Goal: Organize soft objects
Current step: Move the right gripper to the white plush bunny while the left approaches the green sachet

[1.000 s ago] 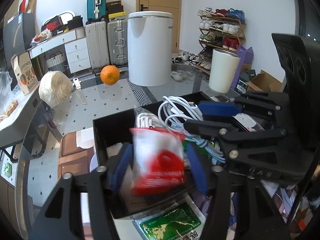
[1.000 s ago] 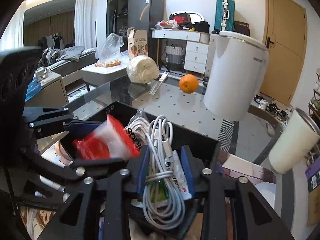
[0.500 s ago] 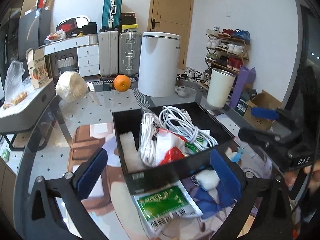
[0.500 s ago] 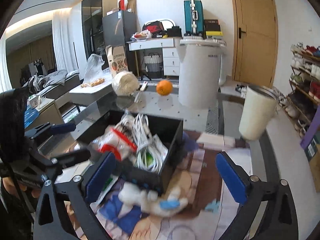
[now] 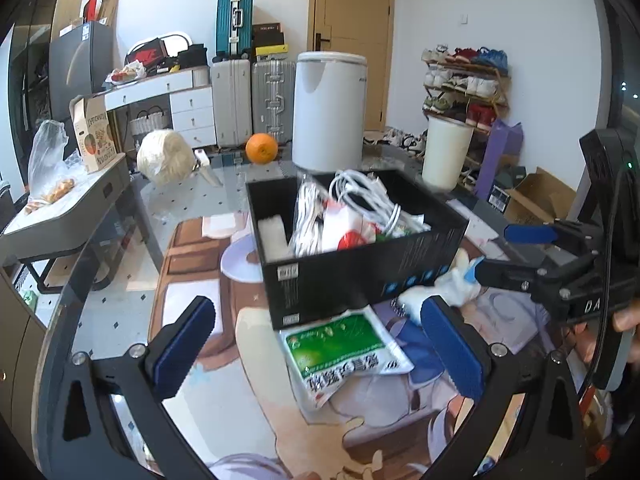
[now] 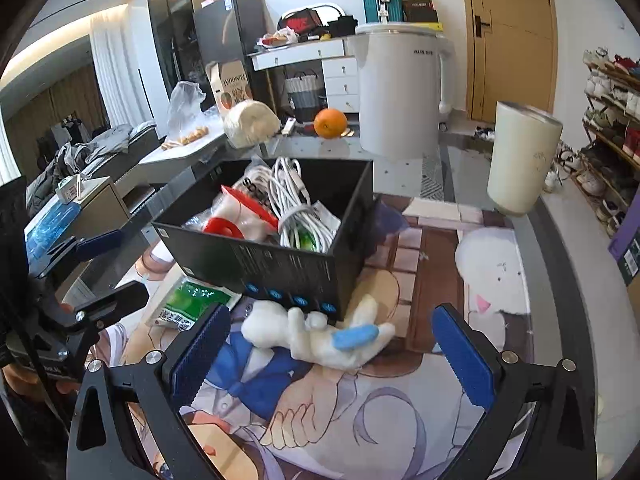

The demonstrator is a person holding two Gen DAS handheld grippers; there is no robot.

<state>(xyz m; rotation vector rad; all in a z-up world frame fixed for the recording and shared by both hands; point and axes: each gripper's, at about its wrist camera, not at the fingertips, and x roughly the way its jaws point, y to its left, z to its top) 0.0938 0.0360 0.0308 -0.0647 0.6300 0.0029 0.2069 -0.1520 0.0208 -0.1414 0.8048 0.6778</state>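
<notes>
Cluttered living space fills the background from where I watch: suitcases (image 5: 234, 100) against the far wall, a shoe rack (image 5: 464, 84) at the right, and a glass counter (image 5: 120, 312) covered by a printed cartoon mat (image 6: 404, 408). On that mat I see a black box (image 5: 360, 276) already loaded with coiled white cables (image 5: 360, 200) and a red-and-white packet (image 5: 344, 232). My left claw (image 5: 316, 344) stands wide, its blue pads (image 5: 182, 344) well apart and gripping nothing; between them, in the left wrist view, lies a green-and-white packet (image 5: 344, 350) on the mat, touching the box's near wall, with neither pad on it. My right claw (image 6: 332, 356) is spread equally wide and empty too. Through the right wrist camera a white plush toy (image 6: 308, 334) with a blue patch lies on the mat between the pads, just against the front of the box, untouched by either pad. Behind the box I can see an orange (image 6: 330, 122), a tall white appliance (image 6: 398, 92), a cream tumbler (image 6: 520, 156) and a pale cabbage-like ball (image 6: 250, 122) on the counter.
</notes>
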